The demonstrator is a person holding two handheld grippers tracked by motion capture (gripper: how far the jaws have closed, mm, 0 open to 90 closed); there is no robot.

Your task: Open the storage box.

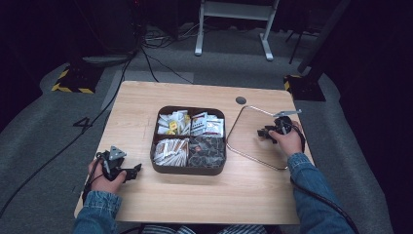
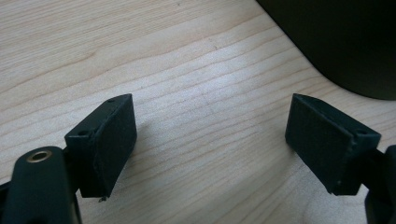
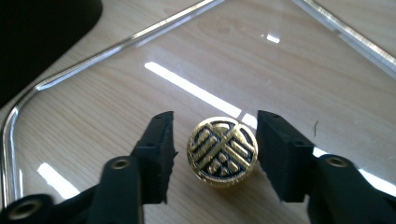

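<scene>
Between the parted right gripper (image 3: pixel 215 149) jaws, the untouched gold knob (image 3: pixel 222 151).

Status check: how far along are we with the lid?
Done: clear lid is off the box, flat on the table beside it. In hand: right claw straddles the gold knob, pads not touching it. Left claw is open and empty. Left: probably grip the knob or back away.

a light wooden counter (image 1: pixel 146 105) stands on grey carpet floor (image 1: pixel 44 122). beyond the counter, black cables (image 1: pixel 151 58) trail past a white metal frame (image 1: pixel 234 24); yellow-black striped bases (image 1: pixel 73 80) flank it in darkness.
</scene>
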